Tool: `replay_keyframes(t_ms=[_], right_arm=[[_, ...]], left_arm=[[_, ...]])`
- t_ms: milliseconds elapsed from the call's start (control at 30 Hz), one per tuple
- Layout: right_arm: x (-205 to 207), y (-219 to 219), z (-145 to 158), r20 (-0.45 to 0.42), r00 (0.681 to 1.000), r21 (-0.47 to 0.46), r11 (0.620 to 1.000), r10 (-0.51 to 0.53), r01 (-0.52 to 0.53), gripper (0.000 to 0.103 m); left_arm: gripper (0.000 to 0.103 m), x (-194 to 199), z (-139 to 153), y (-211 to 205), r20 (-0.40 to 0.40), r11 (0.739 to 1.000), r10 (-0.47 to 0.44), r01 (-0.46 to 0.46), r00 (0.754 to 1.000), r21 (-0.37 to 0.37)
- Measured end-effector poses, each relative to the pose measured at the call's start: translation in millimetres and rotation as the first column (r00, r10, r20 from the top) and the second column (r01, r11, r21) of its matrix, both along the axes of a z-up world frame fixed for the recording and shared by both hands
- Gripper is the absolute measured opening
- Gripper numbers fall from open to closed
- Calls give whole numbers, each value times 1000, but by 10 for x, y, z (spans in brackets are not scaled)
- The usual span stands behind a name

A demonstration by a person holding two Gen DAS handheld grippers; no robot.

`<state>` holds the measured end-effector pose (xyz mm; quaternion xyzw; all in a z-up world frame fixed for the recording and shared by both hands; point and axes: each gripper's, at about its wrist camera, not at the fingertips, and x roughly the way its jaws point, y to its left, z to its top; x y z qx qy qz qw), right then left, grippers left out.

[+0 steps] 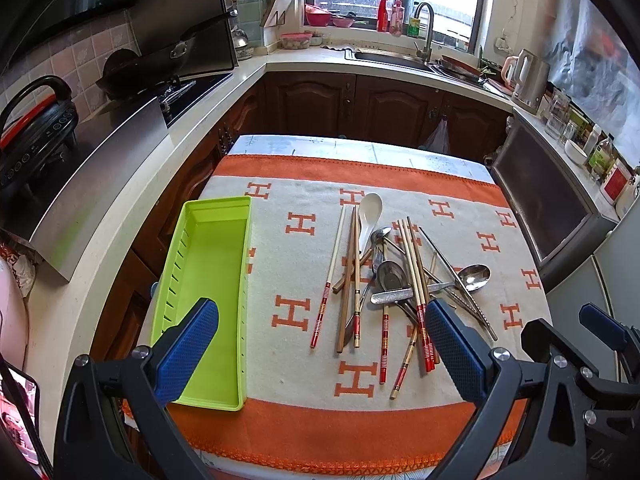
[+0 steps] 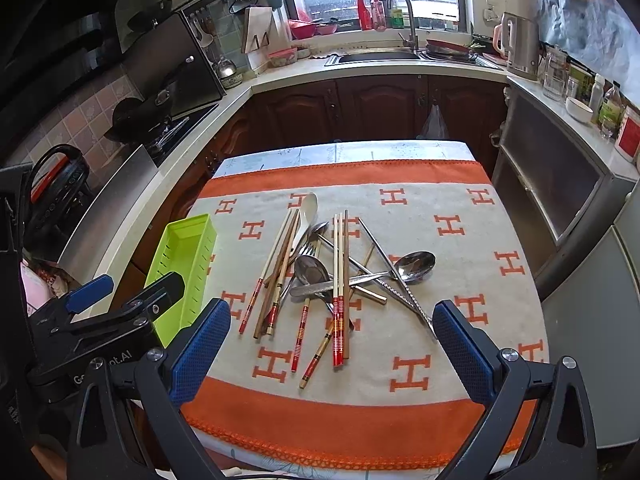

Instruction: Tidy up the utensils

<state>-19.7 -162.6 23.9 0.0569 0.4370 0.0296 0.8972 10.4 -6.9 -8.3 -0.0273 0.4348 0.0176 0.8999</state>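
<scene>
Jaws wide apart, empty, on left gripper (image 1: 320, 344) and right gripper (image 2: 332, 348). Tray (image 1: 208, 280) empty at surface's left edge. Utensils (image 2: 332, 268) heaped mid-surface; all sorting left.

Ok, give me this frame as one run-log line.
stage: start, nothing sorted | left gripper: open, empty | right gripper: open, empty | green tray: empty | utensil pile: loose on cloth

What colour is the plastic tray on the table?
Lime green tray, seen best in the left wrist view.
</scene>
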Motion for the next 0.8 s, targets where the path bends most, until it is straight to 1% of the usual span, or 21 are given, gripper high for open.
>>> replay_keyframes(t_ms=[800], right_arm=[[-19,-45,-28,-1,1000,11,1000,-5,5,103]], left_arm=[[102,-26,-16,-10,-2,1000,3,-3,1000,5]])
